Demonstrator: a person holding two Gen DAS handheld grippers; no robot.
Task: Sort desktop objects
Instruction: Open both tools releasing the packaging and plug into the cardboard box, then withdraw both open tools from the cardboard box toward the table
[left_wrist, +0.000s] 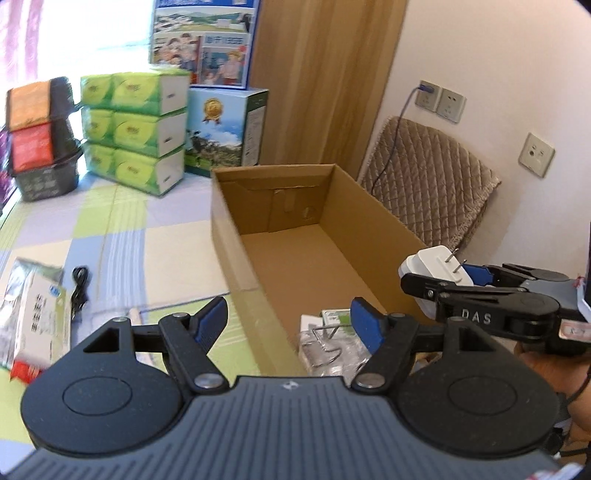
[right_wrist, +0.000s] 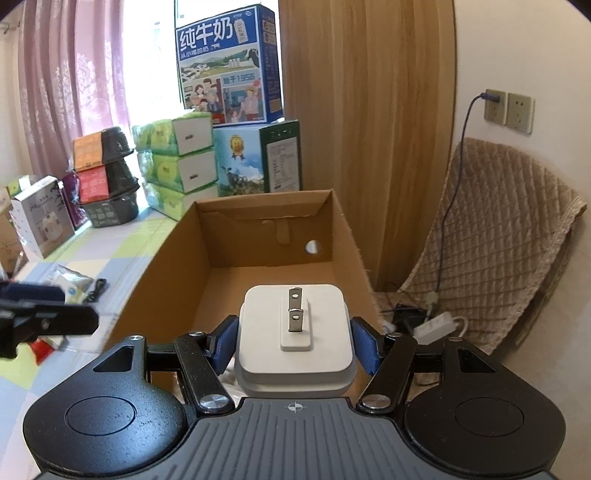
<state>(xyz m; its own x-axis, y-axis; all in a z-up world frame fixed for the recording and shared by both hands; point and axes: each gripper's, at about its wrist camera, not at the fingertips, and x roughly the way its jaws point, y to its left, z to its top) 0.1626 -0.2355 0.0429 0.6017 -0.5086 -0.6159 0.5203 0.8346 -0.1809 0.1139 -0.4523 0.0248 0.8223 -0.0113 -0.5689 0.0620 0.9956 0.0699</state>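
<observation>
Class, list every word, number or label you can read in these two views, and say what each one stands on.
"纯牛奶" on the blue milk carton.
"1955" lower on the same carton; the characters before it are unclear.
"DAS" on the right gripper, which grips the white charger.
Print on the tissue packs, the green box and the packets beside the cardboard box is too blurred.

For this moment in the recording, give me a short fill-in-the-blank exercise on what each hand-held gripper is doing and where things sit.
1. The right hand-held gripper is shut on a white ____ with two metal prongs.
2. The left hand-held gripper is open and holds ____.
3. The cardboard box stands with its top ____.
4. The black cable lies ____ the box, on the checked mat.

Missing words: charger; nothing; open; outside
</observation>
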